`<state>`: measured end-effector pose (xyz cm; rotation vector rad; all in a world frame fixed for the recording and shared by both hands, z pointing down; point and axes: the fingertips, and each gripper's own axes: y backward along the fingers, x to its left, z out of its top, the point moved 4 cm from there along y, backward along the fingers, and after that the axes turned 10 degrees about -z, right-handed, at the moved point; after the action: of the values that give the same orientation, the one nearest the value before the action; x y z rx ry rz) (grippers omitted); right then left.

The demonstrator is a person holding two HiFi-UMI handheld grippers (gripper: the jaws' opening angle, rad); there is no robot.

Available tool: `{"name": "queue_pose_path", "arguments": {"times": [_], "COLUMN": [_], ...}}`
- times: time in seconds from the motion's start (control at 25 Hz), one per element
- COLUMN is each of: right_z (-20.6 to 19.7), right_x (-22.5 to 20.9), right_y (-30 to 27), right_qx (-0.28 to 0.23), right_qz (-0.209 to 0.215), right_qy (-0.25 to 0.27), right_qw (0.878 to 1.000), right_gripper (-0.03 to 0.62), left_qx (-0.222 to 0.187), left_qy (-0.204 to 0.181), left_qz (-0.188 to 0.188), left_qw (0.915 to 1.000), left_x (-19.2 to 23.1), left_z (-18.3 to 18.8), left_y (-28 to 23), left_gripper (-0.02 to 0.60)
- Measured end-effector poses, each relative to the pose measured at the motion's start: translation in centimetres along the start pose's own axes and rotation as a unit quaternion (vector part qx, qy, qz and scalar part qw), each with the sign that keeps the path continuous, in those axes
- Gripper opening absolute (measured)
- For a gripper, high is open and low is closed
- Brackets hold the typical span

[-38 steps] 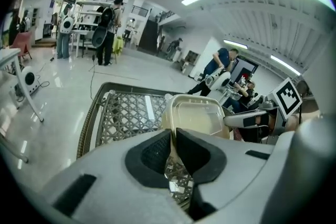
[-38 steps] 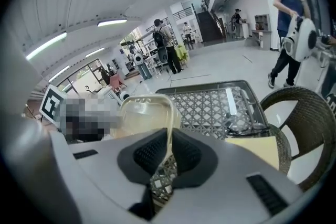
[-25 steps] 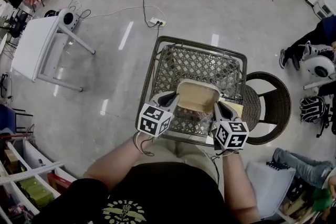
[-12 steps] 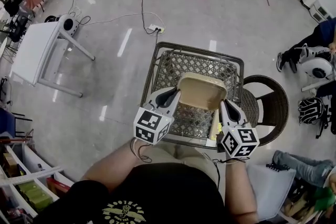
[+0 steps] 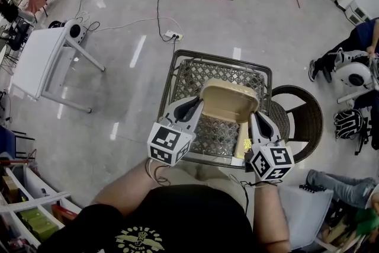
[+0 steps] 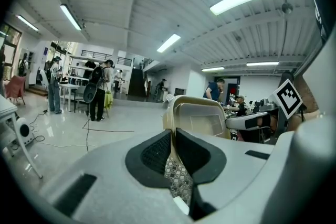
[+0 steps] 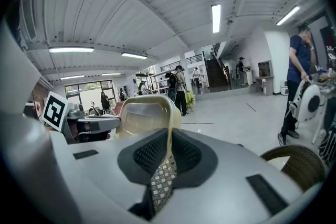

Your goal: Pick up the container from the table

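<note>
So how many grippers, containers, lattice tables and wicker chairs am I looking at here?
Grippers: 2 (left gripper, right gripper)
Containers: 1 (beige container)
Lattice table: 1
Wicker chair: 1
Total: 5

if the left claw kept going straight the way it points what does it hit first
The beige rectangular plastic container: the left claw is shut on its rim, so it would probably just push into that wall.

container (image 7: 148, 115) rim between jaws
</note>
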<state>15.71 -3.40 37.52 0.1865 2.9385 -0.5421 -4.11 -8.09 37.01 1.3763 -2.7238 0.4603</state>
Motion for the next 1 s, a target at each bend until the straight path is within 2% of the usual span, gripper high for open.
{"name": "queue_pose_path", "arguments": {"times": [0.52,1.0], "right_z": [1.9,6.3], "right_x": [0.2,0.5], "right_y": [0.8,1.9], "right_qx": [-0.018,-0.065], "right_qz": [0.000,0.013], "right_qy": [0.004,0.019], "right_qw": [1.000,0.998], "right_gripper": [0.028,0.028], "left_qx": [-0.013,-0.058], "left_qy": [-0.016,-0.047], "left_qz": [-0.003,0.004], "left_qw": [0.9998,0.9972], "left_x": [-0.4,-1.1], "left_z": [1.8,6.4], "left_y": [0.2,0.9], "left_gripper": [0.034,0.034]}}
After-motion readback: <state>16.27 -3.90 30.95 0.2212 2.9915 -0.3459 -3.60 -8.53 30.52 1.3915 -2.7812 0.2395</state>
